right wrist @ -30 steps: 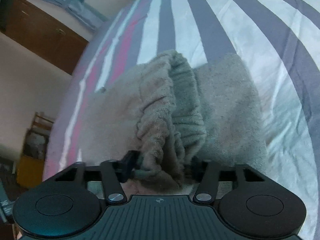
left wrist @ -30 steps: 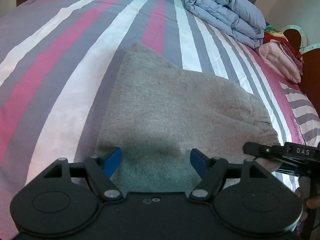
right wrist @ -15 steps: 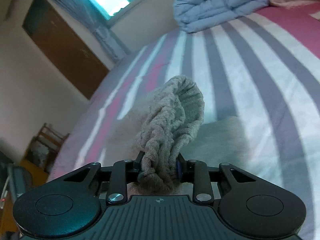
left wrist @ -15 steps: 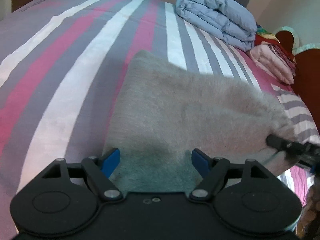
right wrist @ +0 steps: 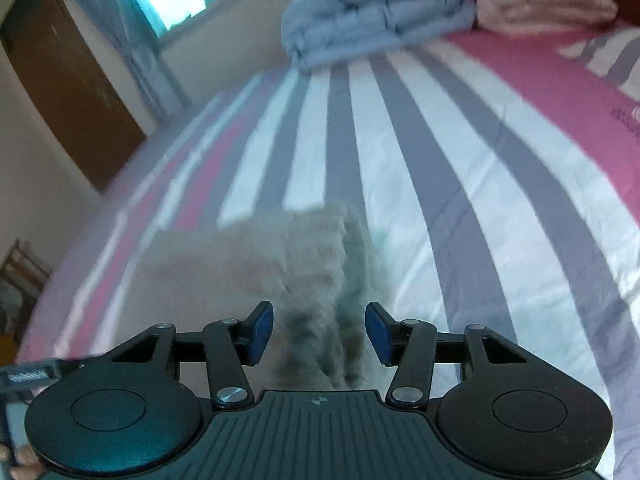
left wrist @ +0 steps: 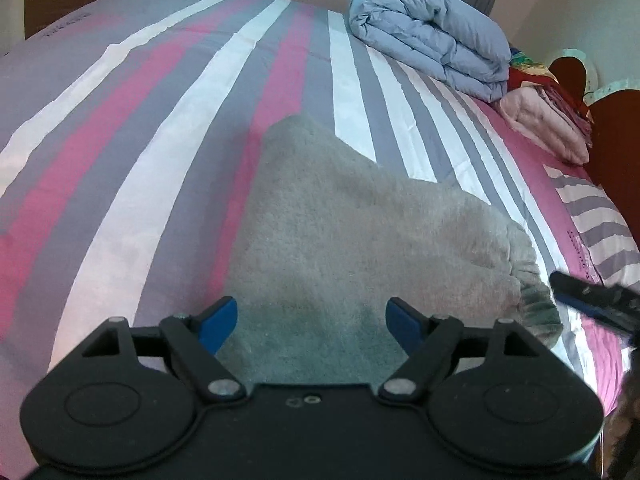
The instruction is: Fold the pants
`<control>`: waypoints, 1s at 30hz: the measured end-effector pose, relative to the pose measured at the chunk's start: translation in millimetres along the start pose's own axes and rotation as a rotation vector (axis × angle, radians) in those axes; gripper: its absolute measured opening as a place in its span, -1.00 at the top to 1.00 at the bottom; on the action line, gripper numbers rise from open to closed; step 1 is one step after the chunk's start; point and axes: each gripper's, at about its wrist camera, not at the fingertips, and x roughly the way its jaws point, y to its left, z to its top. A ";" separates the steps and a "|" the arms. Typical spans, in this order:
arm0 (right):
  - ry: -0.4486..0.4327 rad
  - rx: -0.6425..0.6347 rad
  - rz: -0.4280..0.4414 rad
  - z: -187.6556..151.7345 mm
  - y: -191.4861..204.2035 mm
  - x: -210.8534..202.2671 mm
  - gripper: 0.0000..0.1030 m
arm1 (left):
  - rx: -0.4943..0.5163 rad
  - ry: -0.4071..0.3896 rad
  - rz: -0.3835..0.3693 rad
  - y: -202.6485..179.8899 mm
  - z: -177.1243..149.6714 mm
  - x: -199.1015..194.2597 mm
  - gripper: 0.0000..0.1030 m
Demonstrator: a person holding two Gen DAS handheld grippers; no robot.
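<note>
- The grey pants lie folded on the striped bedsheet, filling the middle of the left wrist view, their gathered waistband at about 4 o'clock.
- The left gripper hangs over the near edge of the pants, jaws wide and opening, its blue pads clear of the cloth.
- The right gripper is opening too; the view is blurred, but the pants seem free of its pads.
- A folded blue quilt sits at 1 o'clock.
</note>
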 end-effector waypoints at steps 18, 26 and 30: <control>-0.016 -0.227 -0.004 -10.1 44.1 9.2 0.00 | 0.106 0.008 0.046 -26.7 11.0 7.5 -0.47; 0.003 -0.305 -0.034 20.2 68.6 56.2 -0.01 | 0.154 0.020 0.062 -37.8 41.7 43.3 -0.47; 0.031 -0.316 -0.055 25.9 61.6 91.8 -0.01 | 0.185 0.044 0.077 -38.3 52.5 73.1 -0.49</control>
